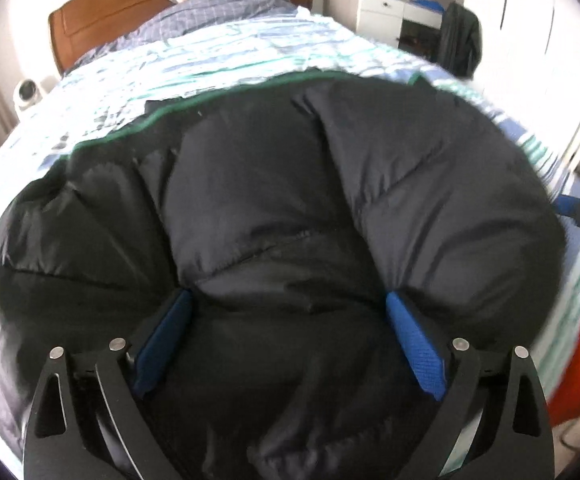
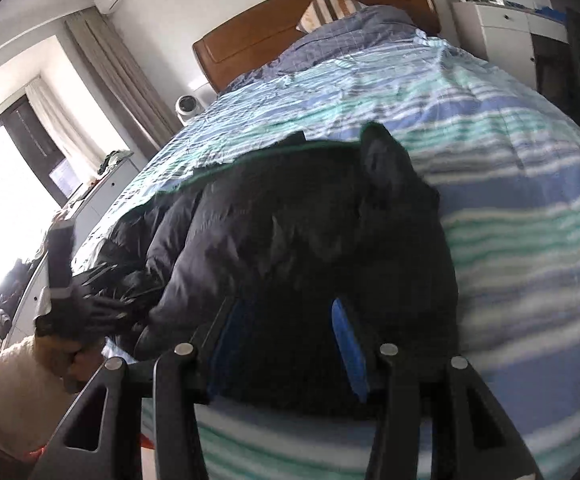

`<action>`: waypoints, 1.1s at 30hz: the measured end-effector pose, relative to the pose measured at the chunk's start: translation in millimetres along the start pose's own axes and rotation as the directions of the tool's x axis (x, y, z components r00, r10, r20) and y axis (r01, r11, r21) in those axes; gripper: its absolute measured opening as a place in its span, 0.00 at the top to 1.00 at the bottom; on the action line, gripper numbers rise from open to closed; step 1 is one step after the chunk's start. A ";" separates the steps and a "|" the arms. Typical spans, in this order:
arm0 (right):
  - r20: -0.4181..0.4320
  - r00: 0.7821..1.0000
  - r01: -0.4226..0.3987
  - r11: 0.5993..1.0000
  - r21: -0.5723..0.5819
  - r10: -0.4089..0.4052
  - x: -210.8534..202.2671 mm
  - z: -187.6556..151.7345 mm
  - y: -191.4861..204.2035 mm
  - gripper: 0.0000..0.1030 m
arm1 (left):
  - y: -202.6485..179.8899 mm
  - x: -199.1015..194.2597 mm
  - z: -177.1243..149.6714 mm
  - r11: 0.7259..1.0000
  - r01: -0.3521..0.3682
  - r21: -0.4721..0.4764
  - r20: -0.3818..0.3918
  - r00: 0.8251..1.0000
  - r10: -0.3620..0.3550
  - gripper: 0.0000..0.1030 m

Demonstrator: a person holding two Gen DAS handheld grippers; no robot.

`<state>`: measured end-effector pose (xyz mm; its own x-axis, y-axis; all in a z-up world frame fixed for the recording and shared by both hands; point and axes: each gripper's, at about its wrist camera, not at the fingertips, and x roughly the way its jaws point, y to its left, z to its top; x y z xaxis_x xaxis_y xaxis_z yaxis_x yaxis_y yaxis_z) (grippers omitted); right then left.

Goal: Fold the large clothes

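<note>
One black puffer jacket lies on the striped bed, bunched up directly ahead of both our grippers and touching them. Our left gripper stands with jaws wide, padding bulging between them; our right gripper has narrower jaws pressed into the near hem, though we cannot tell whether they pinch it. We judge its long axis runs leftward.

A black puffer jacket lies bunched on the bed's striped cover, close to the foot edge. Its quilted panels bulge in thick folds, and a thin green trim runs along its far edge.
</note>
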<state>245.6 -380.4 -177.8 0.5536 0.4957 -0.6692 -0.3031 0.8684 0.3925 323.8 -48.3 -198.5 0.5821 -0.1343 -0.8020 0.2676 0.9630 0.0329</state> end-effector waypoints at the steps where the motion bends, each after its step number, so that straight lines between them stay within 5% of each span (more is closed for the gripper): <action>1: 0.002 1.000 0.004 1.000 0.004 -0.004 -1.7 -5.3 0.8 0.53 | -3.4 4.2 -0.8 1.000 -0.016 0.012 0.007 1.000 0.016 0.04; 11: 0.029 1.000 0.001 0.999 0.046 -0.002 -21.0 -26.6 -0.4 0.53 | -4.9 -27.5 -3.5 1.000 0.024 0.011 0.012 1.000 -0.025 0.07; 15: 0.052 0.999 -0.008 0.999 0.042 0.005 -27.9 -26.4 -2.1 0.53 | -19.7 -29.0 -22.3 0.997 -0.015 0.073 0.027 1.000 0.013 0.06; 28: 0.040 0.999 0.020 0.986 0.168 -0.027 -25.0 -36.7 -29.9 0.53 | -23.7 -16.9 -30.3 0.997 -0.066 0.048 0.046 0.997 0.064 0.05; 33: 0.037 0.999 0.026 0.967 0.254 -0.037 -33.4 -44.5 -51.8 0.50 | -24.6 -56.3 -25.0 1.000 0.025 0.000 0.056 0.998 -0.025 0.06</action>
<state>208.4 -441.3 -203.9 0.5924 0.4625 -0.6597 -0.0816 0.8491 0.5219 265.2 -58.5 -169.1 0.6170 -0.1713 -0.7681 0.2821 0.9593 0.0126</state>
